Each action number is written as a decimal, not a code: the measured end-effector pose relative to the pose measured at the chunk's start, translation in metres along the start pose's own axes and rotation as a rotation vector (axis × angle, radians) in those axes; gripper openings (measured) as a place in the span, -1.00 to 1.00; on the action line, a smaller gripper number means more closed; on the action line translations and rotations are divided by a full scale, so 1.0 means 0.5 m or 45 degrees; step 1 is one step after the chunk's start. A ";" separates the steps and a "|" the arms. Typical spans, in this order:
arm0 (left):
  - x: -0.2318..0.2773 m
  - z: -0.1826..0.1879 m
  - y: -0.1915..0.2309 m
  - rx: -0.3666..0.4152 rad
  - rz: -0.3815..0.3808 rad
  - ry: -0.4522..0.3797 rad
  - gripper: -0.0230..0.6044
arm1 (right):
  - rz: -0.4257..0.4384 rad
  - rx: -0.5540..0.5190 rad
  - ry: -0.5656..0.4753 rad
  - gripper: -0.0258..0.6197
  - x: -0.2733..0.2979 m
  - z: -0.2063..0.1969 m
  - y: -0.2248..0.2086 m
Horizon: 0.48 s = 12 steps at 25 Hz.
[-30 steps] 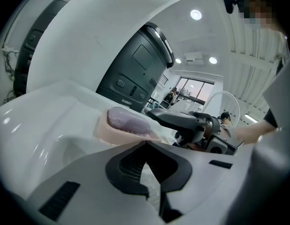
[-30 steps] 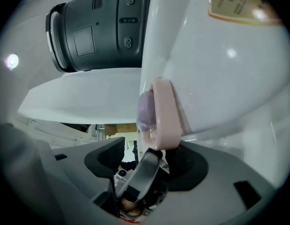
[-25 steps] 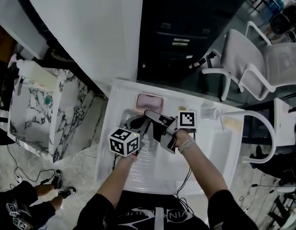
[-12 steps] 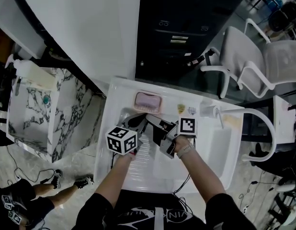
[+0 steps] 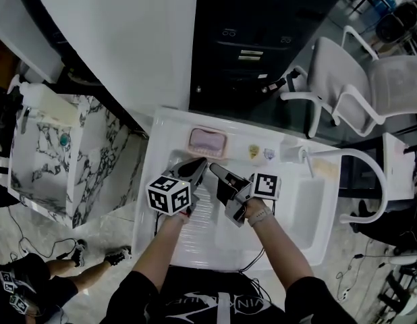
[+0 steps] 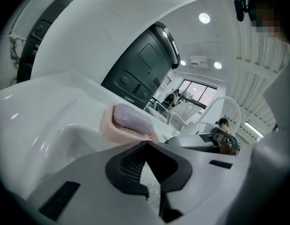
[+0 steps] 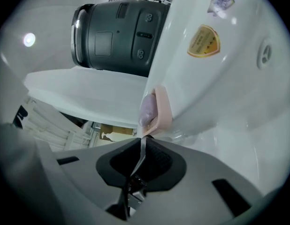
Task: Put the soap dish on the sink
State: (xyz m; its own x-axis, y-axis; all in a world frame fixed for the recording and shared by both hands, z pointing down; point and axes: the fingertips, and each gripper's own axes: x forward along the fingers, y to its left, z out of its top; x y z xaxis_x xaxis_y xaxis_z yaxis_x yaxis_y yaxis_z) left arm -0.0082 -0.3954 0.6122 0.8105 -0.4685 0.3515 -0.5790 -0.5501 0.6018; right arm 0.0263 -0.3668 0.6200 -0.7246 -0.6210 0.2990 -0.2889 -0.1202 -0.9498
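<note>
The pink soap dish (image 5: 208,142) sits on the back ledge of the white sink (image 5: 161,174), flat on the rim between the basin and the wall side, with a pale lilac bar of soap (image 6: 131,117) lying in it. Nothing touches it: both tongs are held over the basin just in front of the dish, their tips pointing toward it. The left gripper (image 5: 199,163) is closed, its two jaws meeting at the tip with nothing between them; the left gripper view looks past that tip at the dish close ahead, a little to its left. The right gripper (image 5: 213,168) has just been closing its jaws, and in the right gripper view they now stand together with only a thin slit between them and nothing caught there; the dish shows on edge right beyond the tip. The two tongs lie side by side, tips near one another but apart, each carried by a bare hand. Along the same back ledge, to the right of the dish, are a yellow sticker (image 5: 254,152) and a bluish sticker (image 5: 268,154). Behind the sink stands a dark cabinet (image 5: 262,46), with grey chairs (image 5: 357,79) to its right and a marble-patterned counter (image 5: 60,154) off to the left
</note>
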 end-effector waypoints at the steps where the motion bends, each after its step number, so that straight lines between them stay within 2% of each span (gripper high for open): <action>1: -0.002 0.001 0.003 -0.009 0.002 -0.001 -0.88 | 0.005 -0.041 -0.005 -0.77 0.003 0.001 0.006; 3: -0.006 0.002 0.005 -0.027 0.001 -0.004 -0.88 | 0.030 -0.127 -0.016 -0.78 0.010 0.003 0.024; 5: -0.010 0.002 0.002 -0.024 -0.003 -0.002 -0.88 | -0.009 -0.174 -0.034 -0.79 0.007 0.000 0.027; 8: -0.017 0.006 -0.002 -0.008 -0.007 -0.002 -0.88 | -0.003 -0.356 -0.054 -0.80 0.010 0.010 0.040; 12: -0.029 0.020 -0.007 0.029 -0.004 -0.018 -0.88 | -0.070 -0.501 -0.083 -0.81 0.000 0.016 0.045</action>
State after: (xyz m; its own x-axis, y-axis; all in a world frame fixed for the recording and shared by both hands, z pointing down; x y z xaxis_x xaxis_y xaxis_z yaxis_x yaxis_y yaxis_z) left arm -0.0186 -0.3935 0.5980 0.8112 -0.4765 0.3389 -0.5782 -0.5672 0.5864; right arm 0.0247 -0.3757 0.5977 -0.6640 -0.6712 0.3295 -0.5525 0.1434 -0.8211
